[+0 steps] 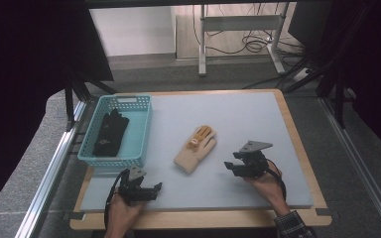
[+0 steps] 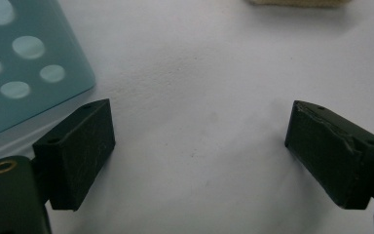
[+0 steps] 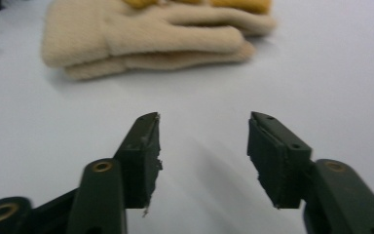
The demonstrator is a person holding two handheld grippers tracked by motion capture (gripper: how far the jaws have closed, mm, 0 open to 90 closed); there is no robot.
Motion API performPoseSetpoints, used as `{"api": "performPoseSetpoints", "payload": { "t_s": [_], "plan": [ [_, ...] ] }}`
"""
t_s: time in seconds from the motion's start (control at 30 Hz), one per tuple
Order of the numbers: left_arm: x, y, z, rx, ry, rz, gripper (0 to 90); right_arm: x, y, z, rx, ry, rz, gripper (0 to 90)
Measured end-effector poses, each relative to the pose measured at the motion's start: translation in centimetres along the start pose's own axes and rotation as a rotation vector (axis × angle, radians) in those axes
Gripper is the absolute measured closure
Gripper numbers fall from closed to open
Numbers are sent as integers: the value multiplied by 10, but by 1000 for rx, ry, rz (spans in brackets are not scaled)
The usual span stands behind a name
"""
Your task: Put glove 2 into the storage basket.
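Observation:
A cream and yellow knitted glove (image 1: 196, 147) lies flat in the middle of the pale blue mat (image 1: 238, 114); the right gripper view has it (image 3: 146, 39) ahead of the jaws. A black glove (image 1: 110, 133) lies in the teal basket (image 1: 141, 126) at the left. My right gripper (image 1: 230, 166) stands open to the right of the cream glove, apart from it, with nothing between its jaws (image 3: 202, 146). My left gripper (image 1: 156, 187) rests open near the mat's front left, just below the basket (image 2: 24, 63), its jaws (image 2: 199, 146) empty over bare mat.
The mat lies on a wooden board (image 1: 305, 148) whose rim shows at right and front. Metal rails (image 1: 54, 163) run along the table's left side. A desk frame (image 1: 238, 34) with cables stands on the floor beyond.

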State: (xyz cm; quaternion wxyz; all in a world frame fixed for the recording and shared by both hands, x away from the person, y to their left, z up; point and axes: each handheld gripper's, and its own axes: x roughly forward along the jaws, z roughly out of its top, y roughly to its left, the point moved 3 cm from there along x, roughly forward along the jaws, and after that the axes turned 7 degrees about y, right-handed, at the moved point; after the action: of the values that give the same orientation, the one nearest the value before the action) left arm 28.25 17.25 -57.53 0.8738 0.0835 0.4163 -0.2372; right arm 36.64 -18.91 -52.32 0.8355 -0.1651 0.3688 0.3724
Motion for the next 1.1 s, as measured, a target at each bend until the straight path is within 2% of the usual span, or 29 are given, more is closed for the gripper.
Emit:
{"api": "performPoseSetpoints", "payload": {
  "t_s": [0.23,0.47,0.63,0.73,0.97,1.07,1.1],
  "plan": [
    [0,-1,1,-1,8,2,102,-12,-18,-21,77,0,-38,276],
    [2,-2,2,9,24,-13,43,-14,-30,-41,122,20,-82,209],
    [2,-2,2,13,25,-18,36,-10,-35,-49,111,64,-106,172],
    [2,-2,3,15,28,-18,38,-8,-35,-51,84,55,-129,157],
    [0,-1,4,9,30,-21,63,-8,-35,-51,85,53,-127,154],
    [-2,-6,8,10,15,-69,77,-8,-35,-51,84,52,-126,154],
    [-2,-9,11,20,13,-69,77,-8,-35,-51,84,52,-126,153]
  ]
}}
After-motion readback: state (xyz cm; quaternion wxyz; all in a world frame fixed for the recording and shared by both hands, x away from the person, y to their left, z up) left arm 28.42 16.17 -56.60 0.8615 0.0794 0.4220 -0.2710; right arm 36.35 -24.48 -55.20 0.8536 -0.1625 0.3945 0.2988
